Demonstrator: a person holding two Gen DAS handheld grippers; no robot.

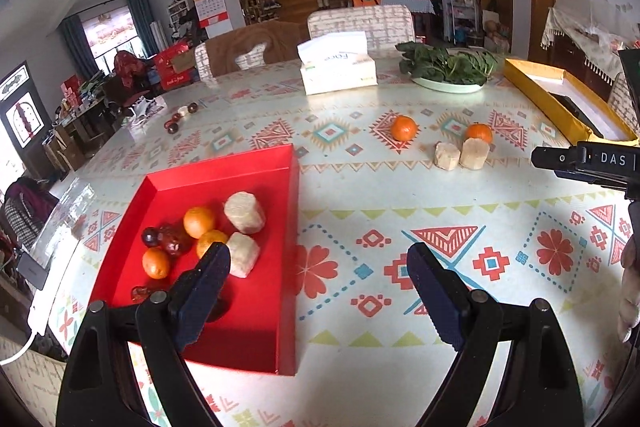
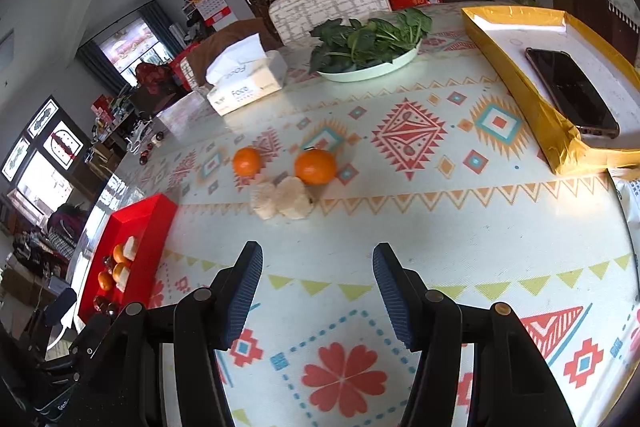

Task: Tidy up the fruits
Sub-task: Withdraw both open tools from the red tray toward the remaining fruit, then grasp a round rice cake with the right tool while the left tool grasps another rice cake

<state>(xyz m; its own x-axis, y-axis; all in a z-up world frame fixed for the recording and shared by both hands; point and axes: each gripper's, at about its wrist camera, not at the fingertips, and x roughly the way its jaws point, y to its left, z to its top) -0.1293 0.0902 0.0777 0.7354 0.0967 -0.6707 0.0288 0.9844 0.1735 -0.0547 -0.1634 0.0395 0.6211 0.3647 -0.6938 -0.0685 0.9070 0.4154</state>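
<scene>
At lower left of the left wrist view, the red tray is serving as the collection point: three oranges, some dark red fruits and two pale peeled chunks are sitting inside it, so the sorting looks partly done. The left gripper is hanging over the tray's right edge, its fingers spread wide and gripping nothing; one is hovering above the tray, the other above bare desk.

Moving right, toward the middle of the frame, two loose oranges and two pale chunks are waiting close together on the patterned cloth, apparently the next to be gathered. At far left, well apart, a few more dark fruits are lying out.

In the right wrist view, the right gripper is pointing straight at that cluster, nearest orange just above centre. Its fingers are standing wide apart, empty, touching nothing, seemingly lined up for a reach.
</scene>
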